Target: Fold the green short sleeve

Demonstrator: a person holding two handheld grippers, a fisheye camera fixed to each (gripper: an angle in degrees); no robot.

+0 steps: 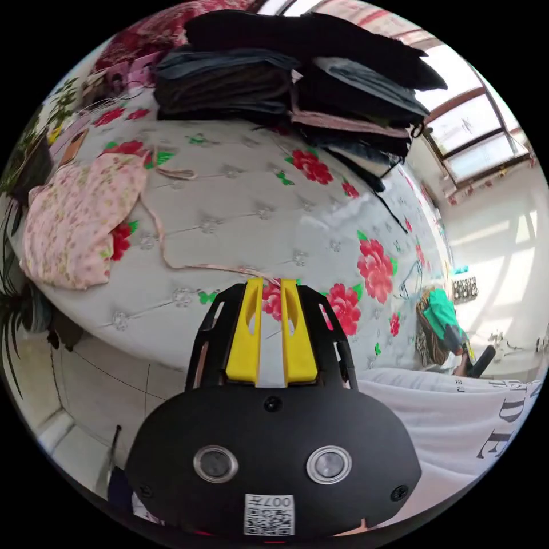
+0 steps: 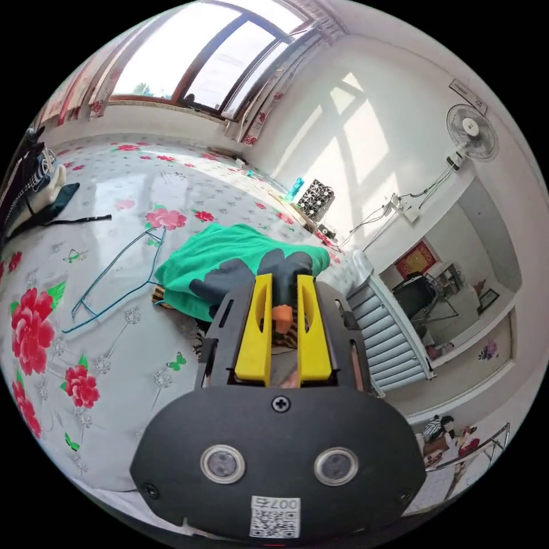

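Observation:
The green short sleeve lies crumpled on the flowered bed cover, with a dark print on its near part and a striped brown garment under it. My right gripper hovers at the shirt's near edge, its yellow jaws a narrow gap apart; dark print and a bit of orange cloth show through the gap. In the left gripper view the same green shirt sits far off by the bed's right edge. My left gripper hangs over the bed's near edge, jaws slightly apart with nothing between them.
Stacks of dark folded clothes stand at the bed's far side. A pink floral garment with a trailing strap lies at the left. A blue wire hanger rests beside the green shirt. A radiator stands by the bed. A person's white shirt is close.

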